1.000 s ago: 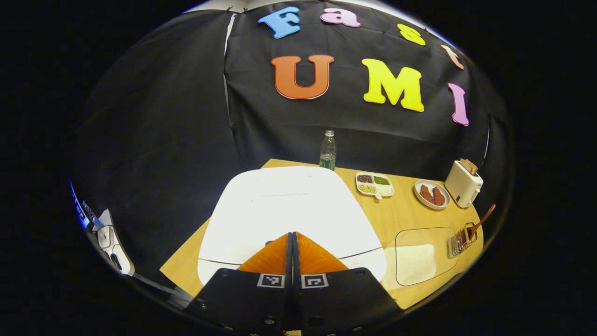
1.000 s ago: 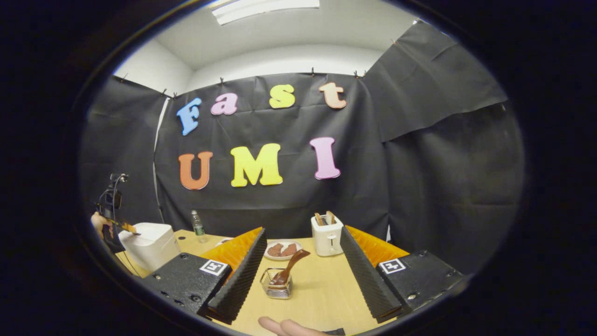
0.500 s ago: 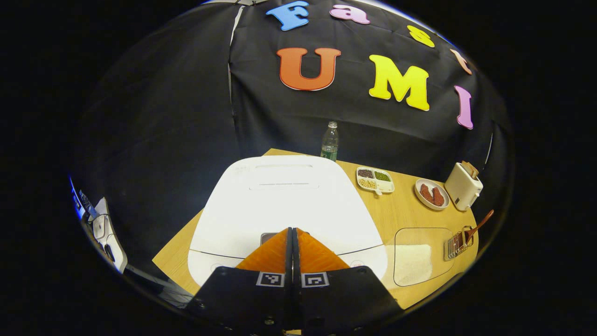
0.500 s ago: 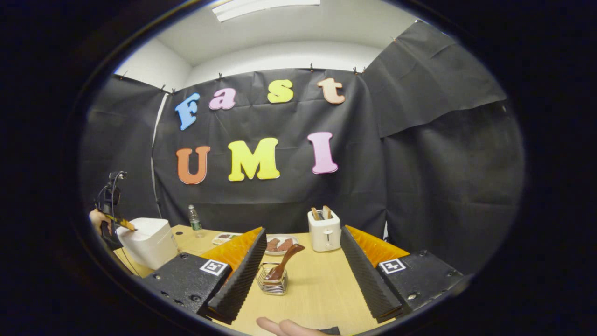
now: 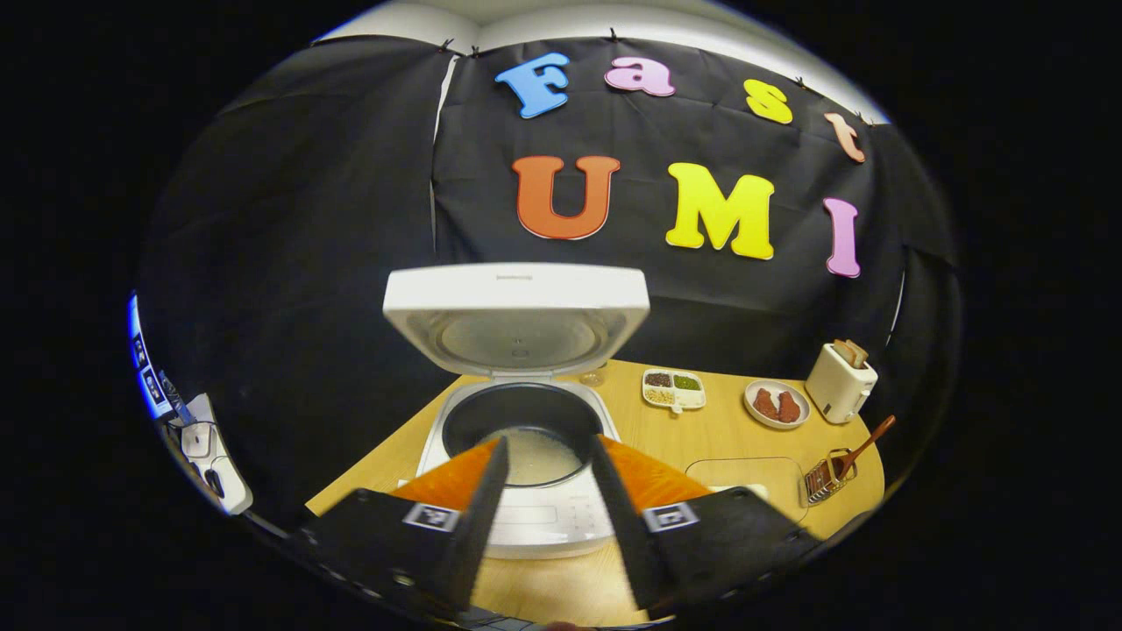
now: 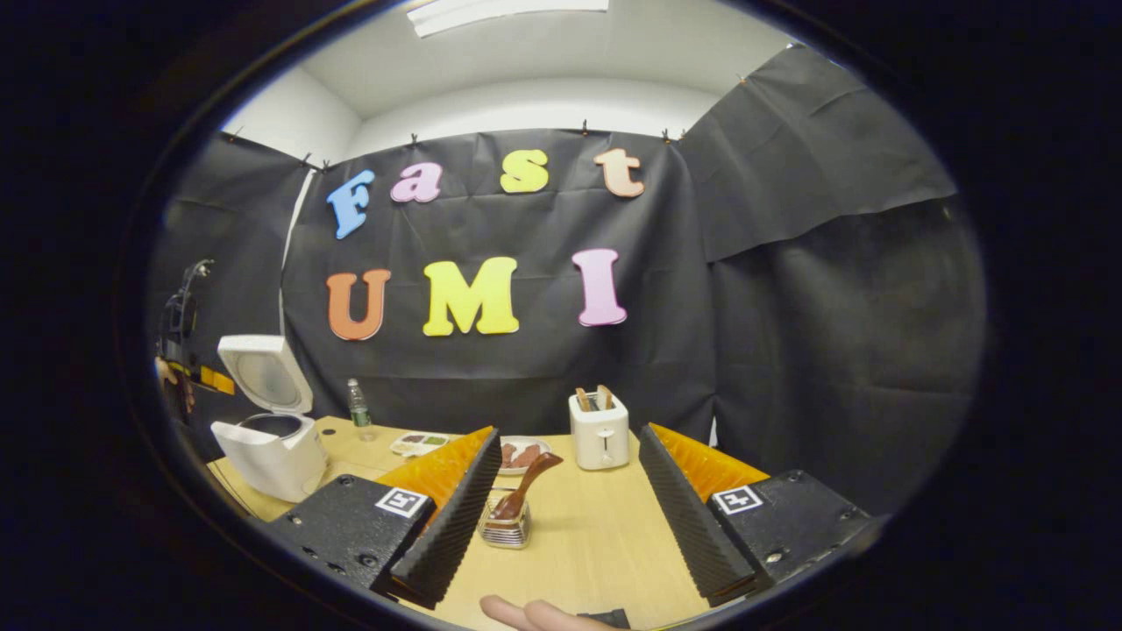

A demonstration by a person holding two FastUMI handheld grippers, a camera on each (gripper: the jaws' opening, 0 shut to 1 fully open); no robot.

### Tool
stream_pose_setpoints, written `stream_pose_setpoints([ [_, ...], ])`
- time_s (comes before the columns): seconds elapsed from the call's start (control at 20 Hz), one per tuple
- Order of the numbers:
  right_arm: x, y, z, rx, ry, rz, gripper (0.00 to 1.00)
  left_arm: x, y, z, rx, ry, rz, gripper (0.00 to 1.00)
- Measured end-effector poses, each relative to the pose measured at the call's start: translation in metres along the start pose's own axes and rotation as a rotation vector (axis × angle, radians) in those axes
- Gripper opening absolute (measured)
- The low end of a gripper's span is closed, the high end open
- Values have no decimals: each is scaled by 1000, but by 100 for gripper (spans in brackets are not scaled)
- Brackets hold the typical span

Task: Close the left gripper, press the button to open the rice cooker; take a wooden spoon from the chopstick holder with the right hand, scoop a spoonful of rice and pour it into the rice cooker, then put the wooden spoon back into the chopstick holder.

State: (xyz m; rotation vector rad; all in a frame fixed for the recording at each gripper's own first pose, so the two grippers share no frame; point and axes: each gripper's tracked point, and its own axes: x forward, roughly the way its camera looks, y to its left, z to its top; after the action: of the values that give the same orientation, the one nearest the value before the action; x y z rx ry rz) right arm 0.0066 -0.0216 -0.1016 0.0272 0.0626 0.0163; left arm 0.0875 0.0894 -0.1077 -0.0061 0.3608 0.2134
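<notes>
Standing open on the table (image 5: 701, 429): cooker (image 5: 517, 412), lid up. Hovering with fingers spread, gripping nothing: left hand-held gripper (image 5: 545, 499), right hand-held gripper (image 6: 565, 499) near the spoon (image 6: 523, 492).

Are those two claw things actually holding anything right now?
No. The left gripper is open in front of the opened rice cooker; the right gripper is open, and the wooden spoon sits untouched in the chopstick holder.

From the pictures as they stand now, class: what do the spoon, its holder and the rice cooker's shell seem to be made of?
Spoon: looks like wood, reddish-brown and matte.
Holder: seems to be thin metal wire, shiny, with gaps you can see through.
Rice cooker shell: probably smooth white plastic with a soft sheen; its inner pot looks dark, likely coated metal.
</notes>
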Motion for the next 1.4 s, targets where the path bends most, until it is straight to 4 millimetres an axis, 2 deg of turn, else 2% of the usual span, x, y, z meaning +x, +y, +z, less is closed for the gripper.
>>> stream_pose_setpoints([
  [0.05,0,1,-3,2,7,-2,96,-12,-3,3,2,-18,-8,98],
  [0.1,1,2,-7,5,18,-1,100,-21,-5,4,6,-37,-6,96],
  [0.3,17,5,-26,19,50,2,100,-54,-13,11,21,-126,-11,96],
  [0.35,24,6,-32,26,58,3,100,-62,-18,12,19,-149,-22,96],
  [0.4,32,8,-40,37,71,8,96,-70,-23,13,19,-175,-36,96],
  [0.5,51,14,-58,55,104,20,96,-83,-27,11,19,-224,-45,96],
  [0.55,62,14,-69,63,125,18,100,-87,-28,9,20,-244,-47,96],
  [0.8,117,18,-102,74,136,0,100,-103,-46,-11,-3,-278,-106,96],
  [0.85,126,24,-110,86,139,10,100,-106,-49,-15,1,-283,-115,96],
  [0.9,136,28,-120,95,169,15,95,-109,-51,-19,12,-291,-120,96],
  [0.95,145,29,-133,108,203,16,100,-111,-52,-22,23,-301,-121,96],
  [1.0,155,33,-140,122,223,30,95,-113,-53,-25,37,-311,-123,96],
  [1.15,184,44,-151,153,242,49,100,-120,-51,-34,81,-340,-99,96],
  [1.2,192,50,-155,147,250,69,92,-122,-50,-35,91,-349,-86,96],
  [1.25,201,51,-162,143,263,57,99,-125,-50,-37,101,-357,-81,96],
  [1.3,211,54,-167,143,274,50,97,-127,-51,-38,106,-367,-80,96],
  [1.35,219,57,-171,139,285,49,88,-129,-52,-37,107,-377,-78,96],
  [1.4,226,58,-177,134,301,41,87,-130,-54,-37,107,-386,-83,96],
])
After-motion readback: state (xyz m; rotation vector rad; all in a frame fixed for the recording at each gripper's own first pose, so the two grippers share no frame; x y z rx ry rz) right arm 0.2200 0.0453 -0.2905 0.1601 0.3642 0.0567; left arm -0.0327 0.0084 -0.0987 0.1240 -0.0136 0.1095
